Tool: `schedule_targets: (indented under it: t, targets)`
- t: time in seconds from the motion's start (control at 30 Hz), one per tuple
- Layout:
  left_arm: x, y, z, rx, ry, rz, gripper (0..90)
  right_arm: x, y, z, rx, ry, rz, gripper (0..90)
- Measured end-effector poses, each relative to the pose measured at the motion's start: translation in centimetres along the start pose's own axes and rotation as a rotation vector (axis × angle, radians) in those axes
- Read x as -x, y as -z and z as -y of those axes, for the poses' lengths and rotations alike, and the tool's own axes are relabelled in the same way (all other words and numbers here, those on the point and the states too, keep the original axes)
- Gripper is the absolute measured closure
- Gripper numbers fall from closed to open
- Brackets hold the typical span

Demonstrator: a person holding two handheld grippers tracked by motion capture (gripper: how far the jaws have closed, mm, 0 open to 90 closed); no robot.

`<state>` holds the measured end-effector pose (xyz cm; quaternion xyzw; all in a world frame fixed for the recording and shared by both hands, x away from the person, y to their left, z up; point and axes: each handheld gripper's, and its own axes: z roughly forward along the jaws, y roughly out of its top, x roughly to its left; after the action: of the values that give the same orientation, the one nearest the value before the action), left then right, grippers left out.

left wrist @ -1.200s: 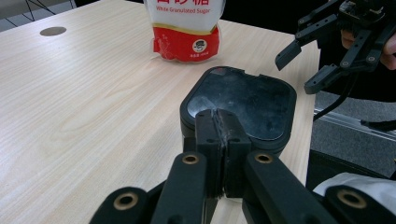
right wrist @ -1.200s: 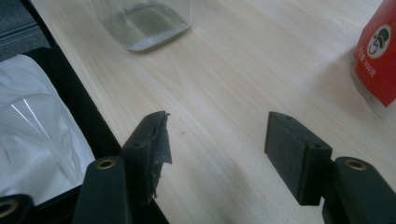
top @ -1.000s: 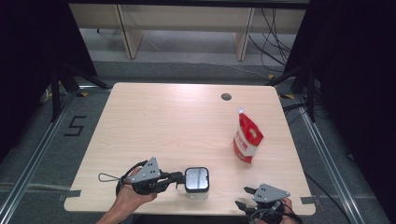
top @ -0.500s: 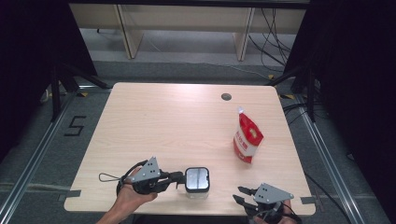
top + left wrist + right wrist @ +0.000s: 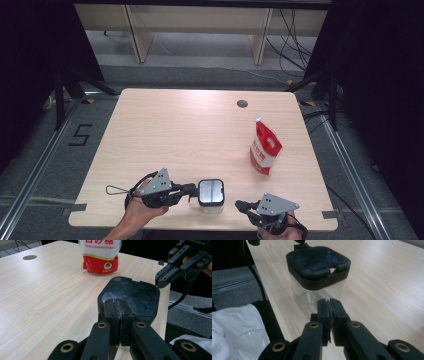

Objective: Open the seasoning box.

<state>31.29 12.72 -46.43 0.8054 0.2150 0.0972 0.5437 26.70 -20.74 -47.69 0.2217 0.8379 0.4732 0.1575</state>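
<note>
The left gripper (image 5: 192,189), jaws pressed together on nothing, rests its tips against the nine o'clock side of the clear square plastic jar with a black lid (image 5: 210,194), which stands near the table's near edge. In the left gripper view the closed tips (image 5: 116,305) touch the lid's rim. The right gripper (image 5: 241,204) lies just beside the jar at its four o'clock; its jaws have just been closing and now meet with nothing between them (image 5: 329,305), apart from the jar. I judge the work barely begun: the lid is seated, and the red-and-white sugar pouch (image 5: 264,150) stands untouched at two o'clock from the jar on the pale wooden table (image 5: 165,125).
</note>
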Motion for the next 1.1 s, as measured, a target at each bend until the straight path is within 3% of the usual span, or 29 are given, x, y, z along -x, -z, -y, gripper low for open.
schedule_targets:
  t: [0.23, 0.3, 0.5, 0.53, 0.97, 1.0, 1.07, 1.1]
  targets:
    - [-0.1, 0.0, 0.0, -0.002, -0.004, 0.0, 87.6, -0.2, -1.0, -0.8, -0.003, -0.012, -0.012, 88.4]
    - [-0.1, 0.0, 0.0, 0.001, -0.002, 0.001, 87.6, -0.1, -1.4, -1.1, -0.01, 0.013, -0.023, 88.5]
    - [-0.1, 0.0, 0.0, 0.001, -0.005, 0.001, 87.6, -0.3, -2.3, -1.6, -0.007, 0.019, -0.025, 88.5]
    - [-0.2, 0.0, 0.0, -0.002, -0.02, 0.003, 87.6, -0.4, -2.4, -1.7, -0.005, 0.012, -0.031, 89.4]
    - [-0.3, 0.1, 0.0, -0.004, -0.022, 0.001, 87.7, -0.3, -2.4, -2.0, -0.015, 0.021, -0.028, 89.4]
    - [-0.2, 0.1, 0.1, -0.003, -0.006, -0.002, 87.7, -0.4, -2.4, -2.0, -0.012, 0.014, -0.028, 89.4]
    - [-0.3, 0.1, 0.0, -0.005, -0.021, 0.0, 87.8, -0.4, -2.3, -2.1, -0.012, 0.007, -0.026, 89.4]
    - [-0.2, 0.1, 0.0, -0.01, -0.007, -0.002, 87.8, -0.3, -2.3, -2.2, -0.003, 0.018, -0.032, 89.4]
